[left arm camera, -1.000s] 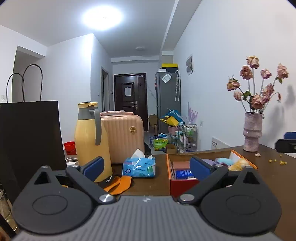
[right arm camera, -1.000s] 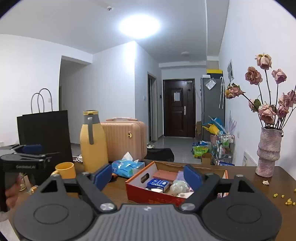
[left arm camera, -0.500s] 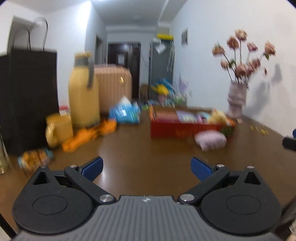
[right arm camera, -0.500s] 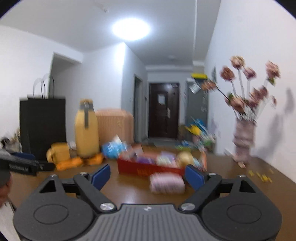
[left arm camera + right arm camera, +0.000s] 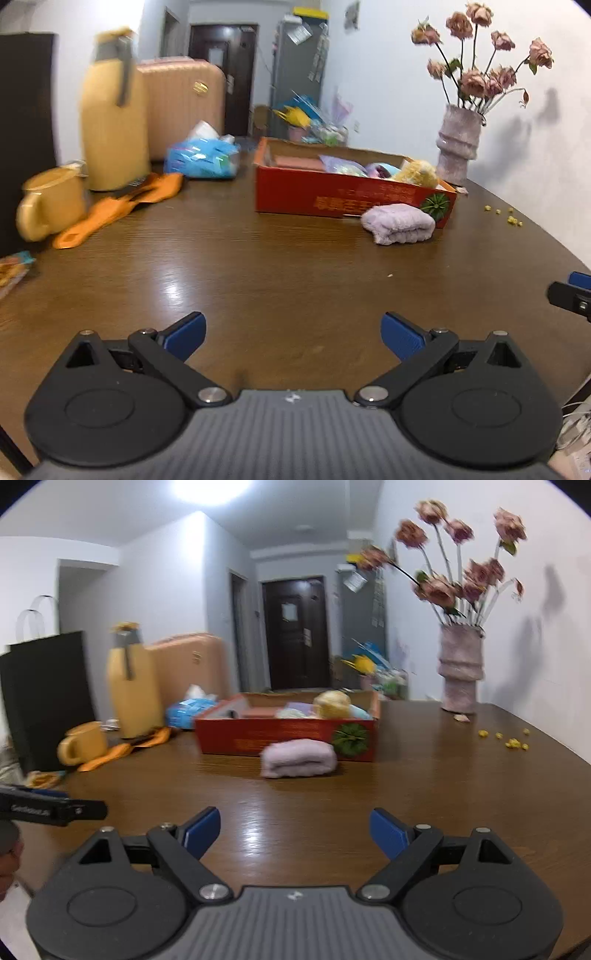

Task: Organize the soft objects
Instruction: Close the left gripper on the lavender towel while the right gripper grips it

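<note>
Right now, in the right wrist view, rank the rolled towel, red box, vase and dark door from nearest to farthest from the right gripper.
1. Rolled towel, on the table straight ahead of the right gripper.
2. Red box, just behind it.
3. Vase, far right.
4. Dark door, down the hall.

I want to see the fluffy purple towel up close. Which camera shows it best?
The right wrist view. There the rolled purple towel lies near the middle, straight ahead, in front of the red box, with its folds plain to see. The left wrist view shows the same towel off to the right side.
</note>
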A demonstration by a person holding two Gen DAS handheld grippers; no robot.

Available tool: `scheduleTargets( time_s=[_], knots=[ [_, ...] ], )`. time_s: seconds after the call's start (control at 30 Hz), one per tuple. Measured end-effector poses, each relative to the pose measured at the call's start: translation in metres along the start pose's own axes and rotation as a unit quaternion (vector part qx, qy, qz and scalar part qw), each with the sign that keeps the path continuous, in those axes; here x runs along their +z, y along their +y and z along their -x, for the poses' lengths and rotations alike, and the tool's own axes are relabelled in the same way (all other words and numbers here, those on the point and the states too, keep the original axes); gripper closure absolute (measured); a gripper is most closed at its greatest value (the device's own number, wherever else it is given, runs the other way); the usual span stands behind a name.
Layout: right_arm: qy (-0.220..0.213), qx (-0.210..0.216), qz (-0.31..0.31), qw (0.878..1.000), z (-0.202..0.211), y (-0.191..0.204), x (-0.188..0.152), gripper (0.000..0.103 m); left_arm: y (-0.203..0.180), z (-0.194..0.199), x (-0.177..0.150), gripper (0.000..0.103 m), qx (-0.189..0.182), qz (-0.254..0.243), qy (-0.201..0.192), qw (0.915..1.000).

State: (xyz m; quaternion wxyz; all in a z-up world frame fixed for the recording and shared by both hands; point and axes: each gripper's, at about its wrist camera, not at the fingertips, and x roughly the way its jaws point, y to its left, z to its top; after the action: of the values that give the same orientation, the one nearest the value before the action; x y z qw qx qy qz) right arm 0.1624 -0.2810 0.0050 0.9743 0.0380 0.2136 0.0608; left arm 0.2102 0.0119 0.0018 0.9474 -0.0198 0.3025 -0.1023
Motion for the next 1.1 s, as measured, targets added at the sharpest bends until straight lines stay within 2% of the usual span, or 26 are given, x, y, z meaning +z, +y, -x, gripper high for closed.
scheduleTargets(
  time_s=[0.07, 0.13, 0.23, 0.3, 0.33, 0.37, 0.4, 0.43, 0.47, 0.53, 0.6, 0.7, 0.87, 0.97, 1.1],
  knots=[
    [0.009, 0.007, -0.004, 1.0, -0.025, -0.008, 0.013, 0.016, -0.005, -0.029, 0.018, 0.0, -0.015, 0.008, 0.025, 0.9996],
    [0.025, 0.024, -0.021, 0.999, -0.056, -0.019, 0.026, 0.017, -0.01, -0.058, 0.039, 0.0, -0.047, 0.022, 0.033, 0.9981],
    [0.054, 0.047, -0.07, 0.995, -0.113, -0.039, 0.048, 0.021, -0.024, -0.102, 0.066, 0.003, -0.073, 0.033, 0.041, 0.996],
    [0.066, 0.06, -0.094, 0.992, -0.147, -0.049, 0.059, 0.03, -0.032, -0.133, 0.082, 0.013, -0.089, 0.038, 0.04, 0.9945],
    [0.069, 0.064, -0.105, 0.99, -0.162, -0.053, 0.061, 0.033, -0.035, -0.149, 0.087, 0.02, -0.105, 0.041, 0.043, 0.9927],
    [0.077, 0.067, -0.12, 0.987, -0.18, -0.057, 0.064, 0.04, -0.038, -0.166, 0.093, 0.031, -0.125, 0.046, 0.052, 0.9898],
    [0.082, 0.071, -0.133, 0.985, -0.194, -0.06, 0.066, 0.046, -0.039, -0.178, 0.097, 0.037, -0.135, 0.056, 0.062, 0.9873],
    [0.086, 0.076, -0.142, 0.983, -0.205, -0.062, 0.067, 0.047, -0.04, -0.19, 0.1, 0.044, -0.148, 0.07, 0.072, 0.9839],
    [0.089, 0.082, -0.15, 0.981, -0.217, -0.064, 0.067, 0.047, -0.041, -0.198, 0.103, 0.048, -0.158, 0.081, 0.079, 0.981],
    [0.097, 0.089, -0.153, 0.98, -0.233, -0.063, 0.066, 0.055, -0.041, -0.208, 0.105, 0.054, -0.176, 0.098, 0.084, 0.9758],
    [0.108, 0.102, -0.158, 0.976, -0.247, -0.062, 0.061, 0.067, -0.043, -0.214, 0.105, 0.063, -0.179, 0.096, 0.081, 0.9758],
    [0.103, 0.099, -0.157, 0.977, -0.246, -0.06, 0.057, 0.072, -0.044, -0.217, 0.1, 0.073, -0.183, 0.1, 0.074, 0.9753],
    [0.093, 0.091, -0.148, 0.98, -0.226, -0.048, 0.055, 0.078, -0.053, -0.194, 0.095, 0.082, -0.178, 0.057, 0.064, 0.9802],
    [0.085, 0.098, -0.157, 0.979, -0.193, -0.036, 0.046, 0.078, -0.055, -0.158, 0.084, 0.083, -0.179, 0.035, 0.055, 0.9817],
    [0.096, 0.113, -0.169, 0.974, -0.14, -0.016, 0.017, 0.078, -0.05, -0.097, 0.041, 0.083, -0.17, 0.008, 0.051, 0.9842]
  ],
)
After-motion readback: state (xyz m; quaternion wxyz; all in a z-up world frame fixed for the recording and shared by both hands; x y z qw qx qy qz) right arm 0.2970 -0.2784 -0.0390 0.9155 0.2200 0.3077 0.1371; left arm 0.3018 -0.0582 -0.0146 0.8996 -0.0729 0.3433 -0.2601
